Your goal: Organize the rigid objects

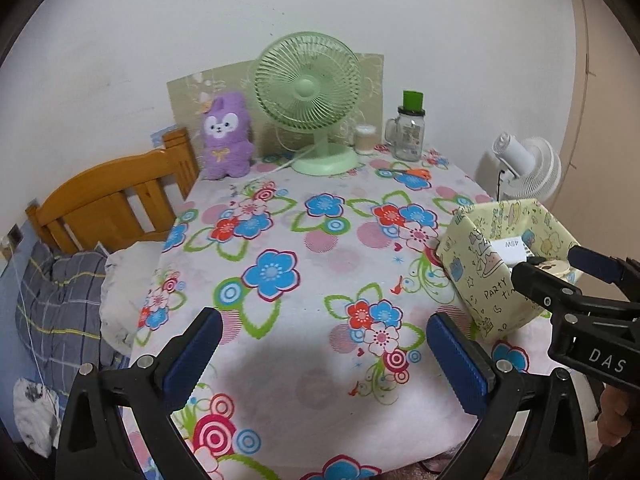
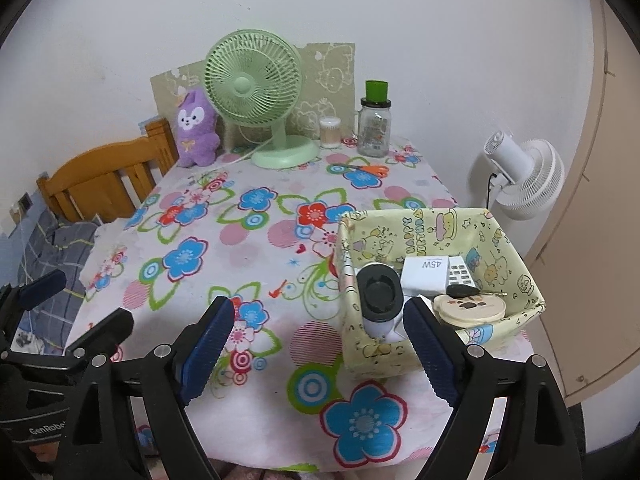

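- We see the box (image 2: 436,280), an open-topped tray wrapped in pale yellow party-print paper, standing on the worktop (image 2: 248,240) just ahead of the right hand-held gripper (image 2: 318,344) and a little to its right.
- Inside it lie a white camera-like device (image 2: 378,292) with a black round face, a white charger block (image 2: 426,274) marked 45W, a small remote (image 2: 460,274), a black car key (image 2: 466,291) and a round cream tin (image 2: 470,308) with a paw print.
- The right hand-held gripper's blue-padded jaws stand wide apart with nothing between them; its right finger overlaps the box's near wall in our view.
- The left hand-held gripper (image 1: 324,352) is likewise spread wide and empty, over bare flowered cloth, the box well to its right.
- Ahead of both, the middle of the worktop lies open as far as the green fan (image 2: 256,92), purple plush (image 2: 196,128), glass jar (image 2: 374,128) and orange scissors (image 2: 364,169) near the back wall.
- The worktop's left edge drops to a bed (image 1: 60,300); beyond the box's right side the cloth ends near a white fan (image 2: 528,176).
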